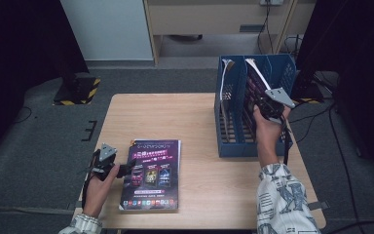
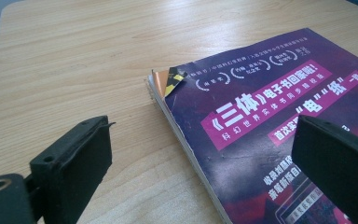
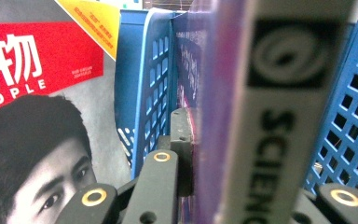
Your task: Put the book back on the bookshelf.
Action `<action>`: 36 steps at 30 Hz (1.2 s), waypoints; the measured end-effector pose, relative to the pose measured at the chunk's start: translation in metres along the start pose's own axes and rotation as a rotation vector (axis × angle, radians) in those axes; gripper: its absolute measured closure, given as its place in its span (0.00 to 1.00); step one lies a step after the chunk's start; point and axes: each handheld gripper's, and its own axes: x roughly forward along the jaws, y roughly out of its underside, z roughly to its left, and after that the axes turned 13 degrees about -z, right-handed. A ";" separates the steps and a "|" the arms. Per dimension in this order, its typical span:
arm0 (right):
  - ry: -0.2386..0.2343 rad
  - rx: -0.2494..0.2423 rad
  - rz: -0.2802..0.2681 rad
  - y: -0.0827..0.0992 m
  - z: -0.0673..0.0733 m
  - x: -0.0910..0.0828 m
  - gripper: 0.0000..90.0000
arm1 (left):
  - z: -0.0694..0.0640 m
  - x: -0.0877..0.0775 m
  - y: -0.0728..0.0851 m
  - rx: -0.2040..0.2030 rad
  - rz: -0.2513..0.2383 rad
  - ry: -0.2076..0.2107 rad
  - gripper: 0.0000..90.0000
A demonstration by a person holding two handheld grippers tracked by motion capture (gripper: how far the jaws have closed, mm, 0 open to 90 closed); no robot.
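A purple magazine (image 1: 151,175) (image 2: 270,93) lies flat on the wooden table (image 1: 175,117), near its front edge. My left gripper (image 1: 121,169) (image 2: 205,140) is open at that magazine's left edge, one jaw over bare wood and the other over the cover. At the right stands a blue file rack (image 1: 231,141). My right gripper (image 1: 268,105) (image 3: 228,140) is shut on a second purple magazine (image 1: 255,80) (image 3: 270,116), which stands tilted in a middle slot of the rack. Its far jaw is hidden behind the spine.
A red and grey magazine (image 3: 37,93) (image 1: 228,66) stands in the rack's left slot, past a blue lattice divider (image 3: 154,70). A bit of yellow-black tape (image 2: 173,79) sticks out at the flat magazine's corner. Grey carpet and cables surround the table.
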 end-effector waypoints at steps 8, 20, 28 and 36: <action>0.007 -0.011 0.003 0.005 0.002 0.001 0.92 | 0.000 0.000 0.000 0.001 0.000 0.002 0.05; -0.008 -0.036 -0.007 0.011 0.010 -0.002 0.92 | -0.001 0.000 0.000 0.001 -0.004 0.005 0.05; 0.015 -0.040 -0.003 0.010 0.006 0.001 0.92 | -0.001 0.001 0.000 0.001 -0.003 0.007 0.05; -0.011 -0.031 -0.001 0.013 0.013 -0.001 0.91 | -0.001 0.000 -0.001 0.003 -0.005 0.007 0.05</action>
